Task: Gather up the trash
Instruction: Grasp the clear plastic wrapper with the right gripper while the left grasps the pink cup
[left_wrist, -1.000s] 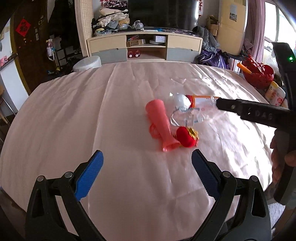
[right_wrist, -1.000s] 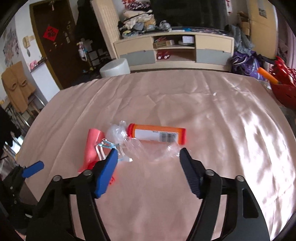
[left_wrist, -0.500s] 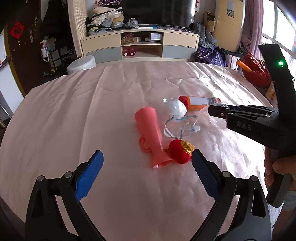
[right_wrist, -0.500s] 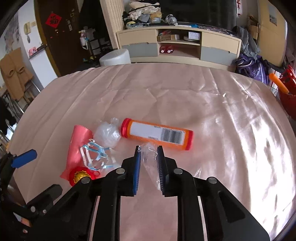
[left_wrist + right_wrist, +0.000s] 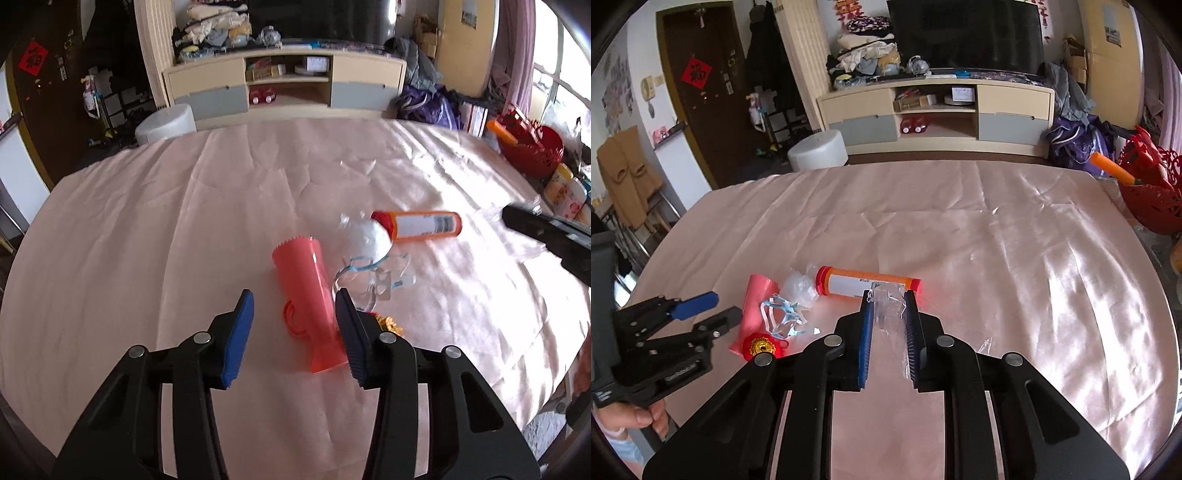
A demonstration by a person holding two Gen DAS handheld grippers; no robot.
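The right gripper (image 5: 888, 325) pinches a clear wrapper (image 5: 891, 302) between its blue pads (image 5: 866, 332). The wrapper is thin and crinkly, and part of it hangs loose below the pads. It looks lifted a bit above the pink cloth (image 5: 997, 240) on the desk.

The left gripper (image 5: 293, 332) is partly open and holds nothing. Its two pads sit on each side of the pink tube (image 5: 308, 291), which lies flat on the cloth. They do not seem to squeeze it yet.

The other trash is bunched close together. A white ball (image 5: 369, 236) of plastic touches the red cap of the orange bottle (image 5: 421, 225). A clear tray (image 5: 373, 277) with blue edges lies just beside the tube. A red charm (image 5: 762, 347) sits by the wide end of the tube.

What could go wrong? The wrapper is slippery, so it could slide out of the right gripper if the hold is weak. The tube is round, so it might roll or pop out when the left gripper closes. The left gripper's right pad is very near the tray, so it could bump it or grab it by mistake. The cloth is smooth and could bunch up under the pads.
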